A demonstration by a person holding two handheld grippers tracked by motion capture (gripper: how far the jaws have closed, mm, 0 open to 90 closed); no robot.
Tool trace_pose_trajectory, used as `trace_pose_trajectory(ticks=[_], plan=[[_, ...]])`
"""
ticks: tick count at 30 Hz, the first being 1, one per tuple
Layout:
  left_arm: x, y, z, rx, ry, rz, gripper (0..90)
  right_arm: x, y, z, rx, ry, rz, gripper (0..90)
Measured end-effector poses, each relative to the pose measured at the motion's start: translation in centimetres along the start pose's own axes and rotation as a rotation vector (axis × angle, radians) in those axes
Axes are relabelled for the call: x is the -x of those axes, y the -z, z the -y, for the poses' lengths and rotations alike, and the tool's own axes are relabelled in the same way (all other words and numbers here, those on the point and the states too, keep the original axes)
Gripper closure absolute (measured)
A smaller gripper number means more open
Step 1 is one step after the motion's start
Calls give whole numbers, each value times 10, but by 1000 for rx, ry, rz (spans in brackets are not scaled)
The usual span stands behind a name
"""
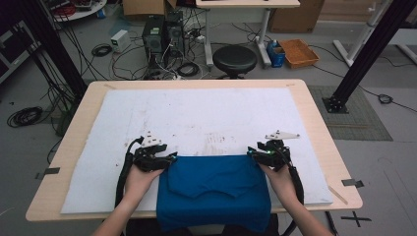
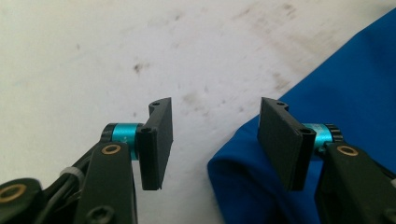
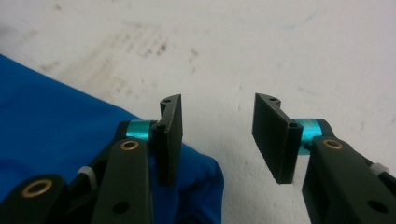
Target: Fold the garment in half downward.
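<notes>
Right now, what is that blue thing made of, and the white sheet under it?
The folded blue cloth looks like soft knit fabric with a matte finish: it bunches into rounded folds at its corners and drapes over the table edge. The white mat seems to be a stiff, dull sheet, maybe foam board or felt; it lies flat, shows grey smudges and no shine. Hard to tell which.

Past my left gripper (image 1: 166, 158) and right gripper (image 1: 256, 151), the white mat (image 1: 206, 113) lies bare to the far edge, so I have room left, right and ahead. Both sets of jaws stand apart. The folded blue cloth (image 1: 214, 189) fills the near middle between them; its thickness I can't quite judge.
</notes>
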State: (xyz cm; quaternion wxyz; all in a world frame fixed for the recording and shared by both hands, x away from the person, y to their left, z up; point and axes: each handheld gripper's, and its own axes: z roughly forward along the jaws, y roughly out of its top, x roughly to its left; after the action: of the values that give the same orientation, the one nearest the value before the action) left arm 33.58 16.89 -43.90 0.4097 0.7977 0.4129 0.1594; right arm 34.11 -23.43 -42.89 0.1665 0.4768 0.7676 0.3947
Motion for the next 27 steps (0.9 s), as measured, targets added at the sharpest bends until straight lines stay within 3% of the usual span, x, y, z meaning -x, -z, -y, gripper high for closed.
trace_pose_trajectory(ticks=[5, 10, 13, 16, 20, 22, 27], plan=[[-1, -4, 5, -64, 27, 20, 543, 6, -9, 8, -78, -11, -1, 622], [1, -3, 9, -51, 26, 15, 578, 4, -8, 13, -94, 17, -14, 654], [4, 0, 11, -50, 19, 52, 708, 2, -8, 14, -92, 40, -45, 775], [7, 1, 12, -47, -6, 61, 805, -2, -7, 15, -84, 80, -38, 832], [4, 1, 11, -35, 2, 77, 840, 1, -4, 14, -63, 80, -56, 850], [2, 2, 9, -34, -13, 81, 844, 3, -1, 11, -40, 93, -61, 850], [-7, 4, -9, -3, -34, 70, 846, 8, -2, -7, 5, 102, -62, 851]])
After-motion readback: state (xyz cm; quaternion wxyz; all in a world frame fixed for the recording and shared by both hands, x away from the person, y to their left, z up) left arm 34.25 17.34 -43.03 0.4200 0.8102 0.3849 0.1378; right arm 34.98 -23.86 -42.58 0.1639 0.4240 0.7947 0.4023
